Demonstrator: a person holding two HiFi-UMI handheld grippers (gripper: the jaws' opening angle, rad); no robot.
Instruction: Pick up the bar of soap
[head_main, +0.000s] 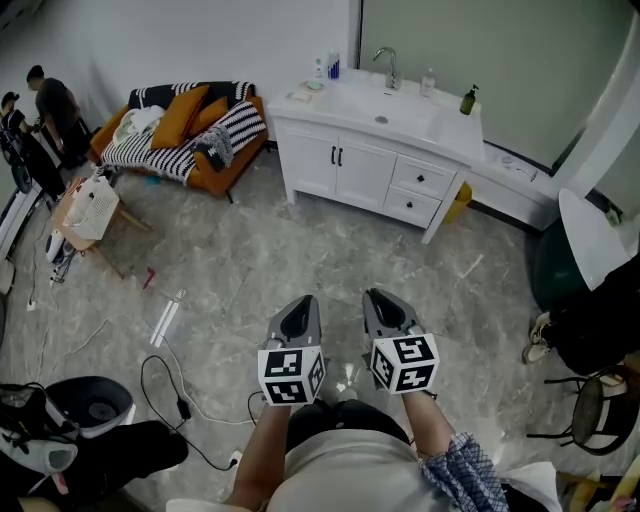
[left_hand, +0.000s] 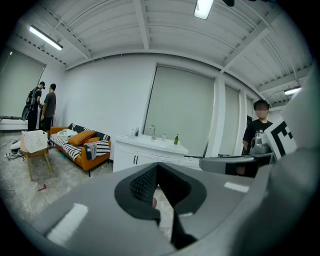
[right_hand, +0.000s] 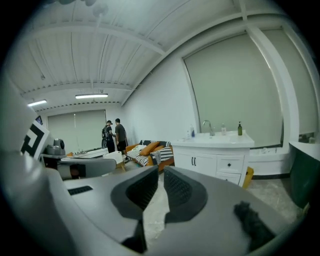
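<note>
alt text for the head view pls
A person holds two shut, empty grippers side by side over a grey marble floor, the left gripper and right gripper pointing toward a white sink cabinet. An orange sofa stands left of the cabinet, and two people stand in the far left corner.

A white wooden sink cabinet (head_main: 365, 172) stands at one o'clock; an orange fabric sofa (head_main: 222, 168) sits left of it, at eleven.

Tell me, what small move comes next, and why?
Probably step toward the vanity: the left hand-held gripper and right hand-held gripper are shut and empty, and the vanity stands far across the floor. The soap is too small to pick out.
</note>
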